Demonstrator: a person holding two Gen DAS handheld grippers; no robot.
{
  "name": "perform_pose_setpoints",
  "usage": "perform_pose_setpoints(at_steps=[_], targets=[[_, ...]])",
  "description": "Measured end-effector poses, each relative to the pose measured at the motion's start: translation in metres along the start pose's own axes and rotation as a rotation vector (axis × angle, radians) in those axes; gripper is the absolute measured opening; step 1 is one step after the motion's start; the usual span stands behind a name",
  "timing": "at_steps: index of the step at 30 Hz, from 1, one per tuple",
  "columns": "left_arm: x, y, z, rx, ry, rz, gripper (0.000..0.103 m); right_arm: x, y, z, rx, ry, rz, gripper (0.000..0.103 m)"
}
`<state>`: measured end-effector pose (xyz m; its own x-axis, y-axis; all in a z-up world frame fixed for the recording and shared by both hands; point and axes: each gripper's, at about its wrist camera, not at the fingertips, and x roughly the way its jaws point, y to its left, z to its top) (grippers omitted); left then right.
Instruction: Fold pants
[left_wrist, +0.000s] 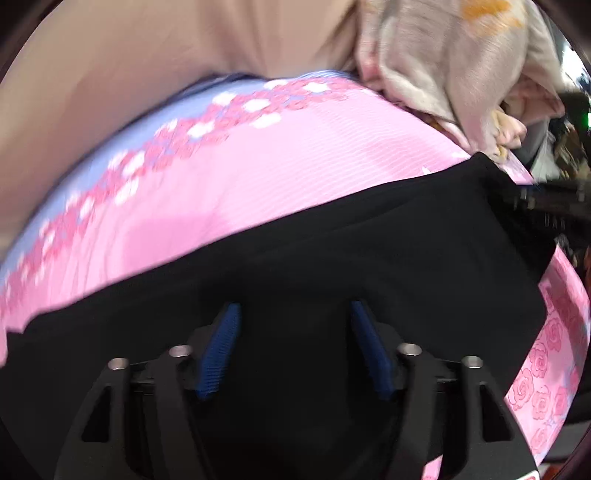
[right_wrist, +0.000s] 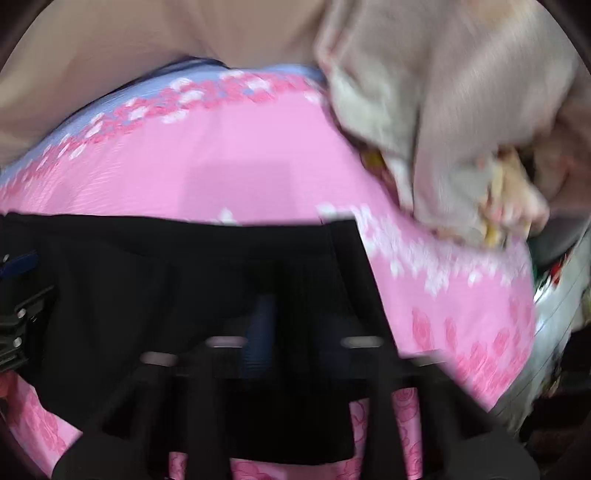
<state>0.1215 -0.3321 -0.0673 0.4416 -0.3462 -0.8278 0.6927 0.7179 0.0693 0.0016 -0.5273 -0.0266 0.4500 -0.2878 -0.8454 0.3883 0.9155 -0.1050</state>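
Both hand-held grippers on the black pants (left_wrist: 332, 240): left (left_wrist: 291, 314) part-open astride cloth, right (right_wrist: 264, 314) pinched shut, grip unclear; next, lift and fold.

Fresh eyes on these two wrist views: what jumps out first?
The black pants fill the lower half of both views, lying on a bright pink flowered sheet. A heap of pale beige clothes sits at the upper right, past the pants. The left gripper, blue pads apart, is right over the black cloth; the right gripper is too blurred to read.
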Motion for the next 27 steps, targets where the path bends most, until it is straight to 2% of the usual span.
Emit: perform_pose_setpoints(at_steps=[1,2,3,4,5,6,7,8,9,11,13,14,15,17,19,20,21,24,26,27], targets=[[-0.001,-0.003,0.004,0.013,-0.004,-0.006,0.024,-0.016,0.002,0.006,0.005,-0.056,0.001,0.008],[-0.001,-0.008,0.01,0.027,-0.009,-0.016,0.009,-0.025,-0.001,0.011,0.013,-0.095,0.0,0.008],[-0.001,-0.011,0.017,0.038,-0.016,-0.042,0.005,-0.04,-0.004,0.016,0.021,-0.148,-0.014,0.008],[-0.002,-0.016,0.026,0.036,-0.024,-0.074,0.006,-0.058,-0.008,0.02,0.026,-0.217,-0.023,0.008],[-0.003,-0.019,0.031,0.028,-0.035,-0.072,0.014,-0.062,-0.015,0.023,0.022,-0.244,-0.042,0.009],[-0.003,-0.023,0.035,0.024,-0.049,-0.055,0.035,-0.058,-0.02,0.023,0.013,-0.239,-0.062,0.016],[-0.002,-0.027,0.039,0.035,-0.06,-0.01,0.056,-0.043,-0.026,0.019,0.007,-0.192,-0.072,0.024],[-0.002,-0.029,0.04,0.041,-0.067,0.016,0.084,-0.018,-0.036,0.011,0.02,-0.095,-0.087,0.027],[-0.005,-0.03,0.039,0.051,-0.093,0.037,0.084,-0.003,-0.046,0.005,0.039,-0.037,-0.104,0.027],[-0.018,-0.028,0.033,0.068,-0.148,0.07,0.084,0.001,-0.062,-0.008,0.116,-0.043,-0.042,0.027],[-0.024,-0.026,0.03,0.071,-0.166,0.076,0.084,-0.008,-0.07,-0.009,0.181,-0.081,0.025,0.037],[-0.023,-0.026,0.03,0.068,-0.154,0.062,0.084,-0.01,-0.07,-0.005,0.187,-0.101,0.048,0.05],[-0.022,-0.026,0.032,0.064,-0.14,0.048,0.084,-0.007,-0.067,-0.001,0.172,-0.101,0.044,0.058],[-0.016,-0.029,0.035,0.057,-0.113,0.013,0.084,0.005,-0.057,0.01,0.121,-0.074,0.038,0.058],[-0.007,-0.035,0.037,0.063,-0.088,0.021,0.084,0.017,-0.044,0.013,0.068,-0.045,0.049,0.033],[-0.002,-0.038,0.038,0.074,-0.077,0.023,0.084,0.026,-0.033,0.016,0.031,-0.023,0.051,0.025],[0.006,-0.041,0.039,0.079,-0.058,0.035,0.084,0.025,-0.024,0.019,-0.013,-0.036,0.009,0.019],[0.023,-0.042,0.043,0.087,-0.033,0.06,0.084,-0.002,-0.02,0.032,-0.019,-0.146,0.007,0.016],[0.031,-0.04,0.051,0.08,-0.048,0.082,0.084,-0.023,-0.03,0.043,0.021,-0.233,0.026,0.016],[0.032,-0.038,0.055,0.07,-0.059,0.088,0.084,-0.022,-0.036,0.047,0.033,-0.238,0.032,0.015]])
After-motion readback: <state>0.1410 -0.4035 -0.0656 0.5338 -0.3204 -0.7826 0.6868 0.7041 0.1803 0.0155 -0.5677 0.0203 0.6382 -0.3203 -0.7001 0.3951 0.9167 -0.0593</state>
